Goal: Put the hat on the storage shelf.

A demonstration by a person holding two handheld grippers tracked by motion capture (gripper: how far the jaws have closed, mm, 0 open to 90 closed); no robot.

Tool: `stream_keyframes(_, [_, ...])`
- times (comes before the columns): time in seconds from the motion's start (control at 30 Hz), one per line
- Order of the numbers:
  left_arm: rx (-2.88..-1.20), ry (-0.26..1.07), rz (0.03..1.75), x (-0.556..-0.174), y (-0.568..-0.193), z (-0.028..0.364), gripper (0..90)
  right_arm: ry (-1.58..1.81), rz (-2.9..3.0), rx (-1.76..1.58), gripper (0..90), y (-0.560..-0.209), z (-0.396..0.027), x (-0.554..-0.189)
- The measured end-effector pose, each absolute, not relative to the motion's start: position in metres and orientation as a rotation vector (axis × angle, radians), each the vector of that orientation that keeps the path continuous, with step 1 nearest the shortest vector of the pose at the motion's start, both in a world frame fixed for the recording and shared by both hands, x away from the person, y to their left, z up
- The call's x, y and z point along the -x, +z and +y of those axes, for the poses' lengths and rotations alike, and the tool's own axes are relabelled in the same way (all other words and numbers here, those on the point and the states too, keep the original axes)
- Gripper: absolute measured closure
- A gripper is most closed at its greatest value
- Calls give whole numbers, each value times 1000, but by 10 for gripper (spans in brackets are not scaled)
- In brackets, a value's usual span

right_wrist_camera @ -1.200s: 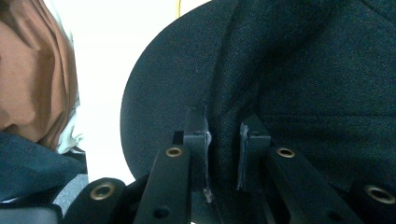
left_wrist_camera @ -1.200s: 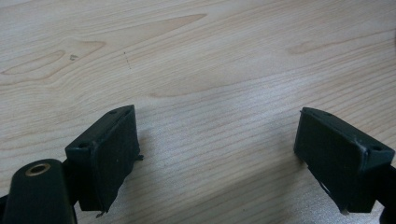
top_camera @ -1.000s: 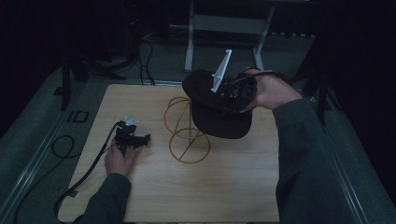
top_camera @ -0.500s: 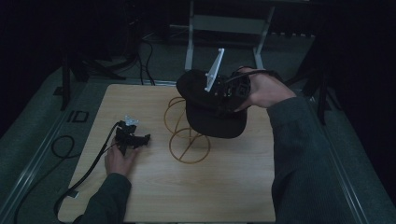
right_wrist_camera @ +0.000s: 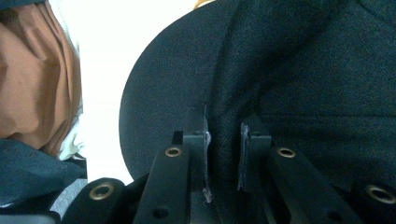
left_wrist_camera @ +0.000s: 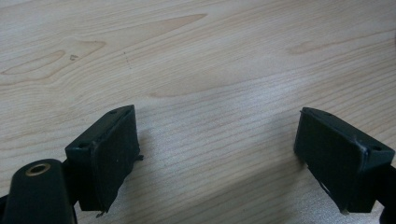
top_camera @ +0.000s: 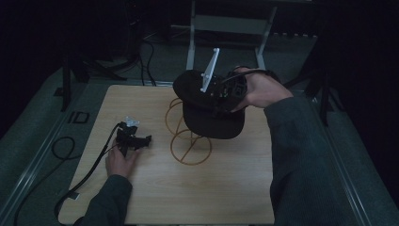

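A black cap (top_camera: 207,106) hangs in the air over a gold wire stand (top_camera: 186,134) at the middle of the wooden table (top_camera: 226,188). My right gripper (top_camera: 221,94) is shut on the cap's fabric. In the right gripper view the black cloth (right_wrist_camera: 299,79) is pinched in a fold between the two pads (right_wrist_camera: 198,140). My left gripper (top_camera: 141,140) rests low on the table's left side, held by a hand. In the left gripper view its jaws stand wide apart over bare wood, with nothing between the pads (left_wrist_camera: 109,158).
A black cable (top_camera: 89,167) trails from the left gripper off the table's left front. A metal frame (top_camera: 230,28) and more cables stand on the floor behind the table. An orange-brown cloth (right_wrist_camera: 32,79) shows at the left of the right gripper view.
The right hand has carried the cap slightly left, toward the wire stand. The left gripper has stayed where it was.
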State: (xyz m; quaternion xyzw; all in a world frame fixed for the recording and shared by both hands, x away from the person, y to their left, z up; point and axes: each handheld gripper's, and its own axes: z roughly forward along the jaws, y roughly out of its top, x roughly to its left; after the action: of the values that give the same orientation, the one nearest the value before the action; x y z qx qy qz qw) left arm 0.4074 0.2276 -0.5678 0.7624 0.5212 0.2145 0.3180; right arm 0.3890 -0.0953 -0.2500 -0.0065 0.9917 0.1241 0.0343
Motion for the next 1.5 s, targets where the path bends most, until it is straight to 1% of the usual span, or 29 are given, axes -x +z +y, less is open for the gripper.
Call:
stream_keyframes(0.6, [-2003, 566, 1374, -408, -568, 228, 134, 373, 3051, 51, 772, -251, -84, -389])
stream_keyframes(1.5, [-2004, 566, 1374, -408, -568, 228, 134, 366, 3047, 132, 771, -256, -61, -380])
